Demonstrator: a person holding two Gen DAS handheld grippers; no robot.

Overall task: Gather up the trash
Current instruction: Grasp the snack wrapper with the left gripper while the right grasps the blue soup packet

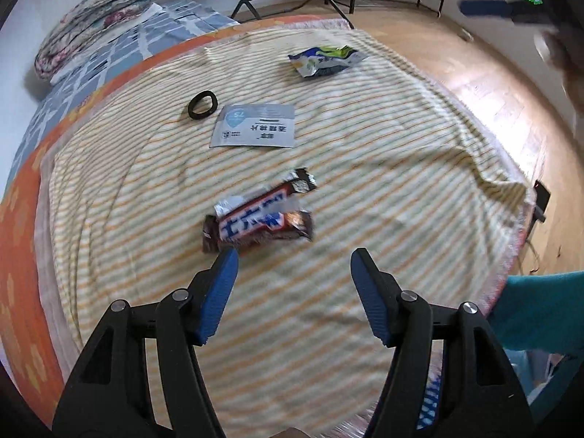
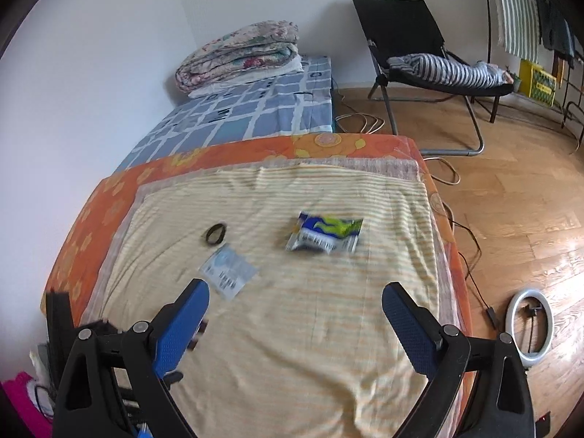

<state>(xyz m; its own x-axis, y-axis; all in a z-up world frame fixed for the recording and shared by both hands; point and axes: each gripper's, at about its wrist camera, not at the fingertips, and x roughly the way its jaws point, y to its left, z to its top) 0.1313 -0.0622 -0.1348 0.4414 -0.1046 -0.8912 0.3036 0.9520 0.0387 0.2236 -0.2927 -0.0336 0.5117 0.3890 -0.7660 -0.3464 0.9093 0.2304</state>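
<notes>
Three wrappers lie on the striped blanket covering the bed: a torn chocolate bar wrapper nearest, a flat grey sachet beyond it, and a crumpled blue-green packet farthest off. A black hair tie sits beside the sachet. The left claw hangs just short of the chocolate wrapper, jaws parted and empty. The right claw is likewise spread wide with nothing in it, aimed toward the packet. All three are likely light, thin and crinkly; the chocolate wrapper's raised torn flap looks the easiest place to pinch, while the flat sachet may slide on the cloth.
</notes>
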